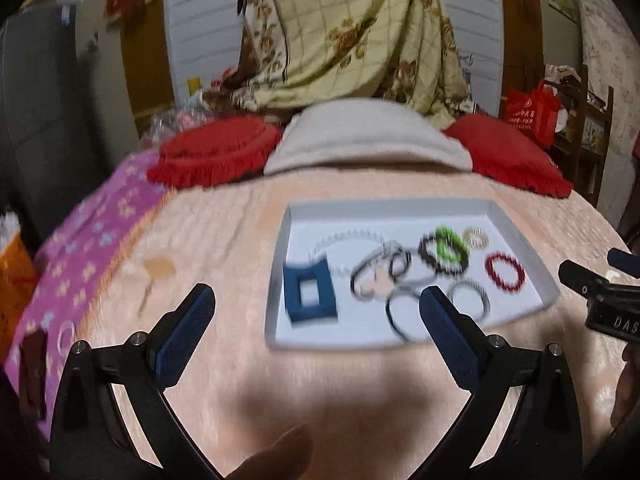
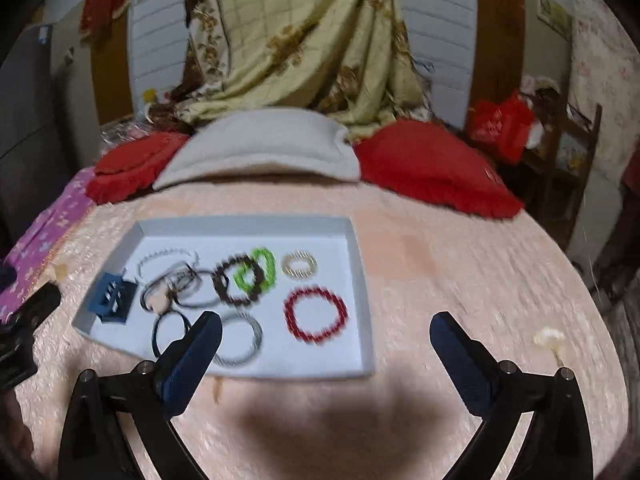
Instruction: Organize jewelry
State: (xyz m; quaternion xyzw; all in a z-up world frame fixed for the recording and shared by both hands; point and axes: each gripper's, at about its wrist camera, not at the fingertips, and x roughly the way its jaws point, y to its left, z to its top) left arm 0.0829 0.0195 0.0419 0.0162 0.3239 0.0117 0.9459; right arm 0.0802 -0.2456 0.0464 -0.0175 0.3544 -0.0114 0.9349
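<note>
Left gripper point(image 1: 316, 304), black frame with blue padded fingers: jaws spread wide, nothing between them, held above the peach textured bedspread point(image 1: 224, 240). Right gripper point(image 2: 326, 332), same build: jaws likewise wide apart and empty.

Shallow white rectangular cardboard tray point(image 2: 362, 280): lies on the bedspread ahead of both grippers, ahead and right of the left gripper's opening, ahead and left of the right gripper's opening. The right gripper's left finger overlaps the tray's near edge in view.

Tray contents, all loose and blurred:
- red beaded bracelet point(image 2: 315, 314), just ahead of the right gripper, nearest its opening;
- green beaded bracelet point(image 2: 256, 270) overlapping a dark brown beaded bracelet point(image 2: 236, 284), farther ahead;
- small gold coiled ring point(image 2: 299, 265), far side;
- grey twisted bangle point(image 2: 240, 340), beside the right gripper's left finger;
- tangle of thin black and silver hoops point(image 2: 176, 292);
- blue square claw clip point(image 2: 112, 298), at the tray's left end.

Red fringed cushions point(image 1: 212, 152) and a cream folded cloth point(image 1: 360, 140): beyond the tray.
</note>
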